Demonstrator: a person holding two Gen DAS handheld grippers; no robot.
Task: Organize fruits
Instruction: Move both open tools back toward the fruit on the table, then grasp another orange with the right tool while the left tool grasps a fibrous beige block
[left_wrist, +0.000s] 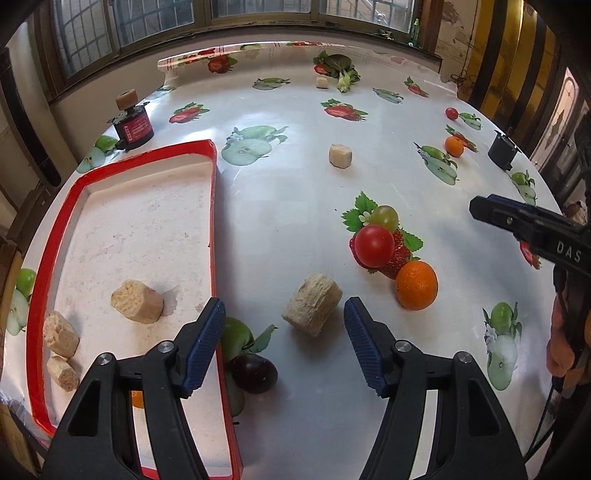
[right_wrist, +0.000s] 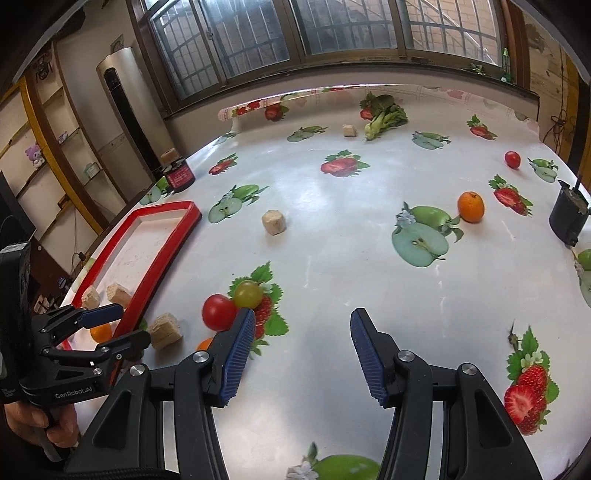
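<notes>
A round table (left_wrist: 295, 177) covered with a fruit-printed cloth fills both views. On its left side lies a red-rimmed tray (left_wrist: 212, 206) with a pale floor, holding three tan cork-like blocks (left_wrist: 136, 301) near its front end and an orange fruit partly hidden behind the left gripper. The left gripper (left_wrist: 284, 325) hovers low over the tray's right rim, its jaws spread wide with nothing between the blue pads (left_wrist: 207, 339); a larger tan block (left_wrist: 312, 302) lies on the cloth just ahead of the gap, and a dark plum (left_wrist: 255, 371) rests beside the tray rim, under the left finger. The right gripper (right_wrist: 303, 343) is likewise wide open and empty above bare cloth; its tip shows at the right edge of the left wrist view. To the right of the larger block sit three fruits close together: an orange (left_wrist: 416, 285), a red tomato (left_wrist: 375, 245) and a green grape (left_wrist: 385, 218), the tomato touching the grape. Farther back lie another tan block (left_wrist: 340, 156), a second orange (left_wrist: 454, 146), a small red tomato (left_wrist: 451, 113), a leafy green vegetable (left_wrist: 341, 70) with a small block beside it, a dark red jar (left_wrist: 133, 125) topped by a cork piece, and a black container (left_wrist: 501, 149) near the right edge.
</notes>
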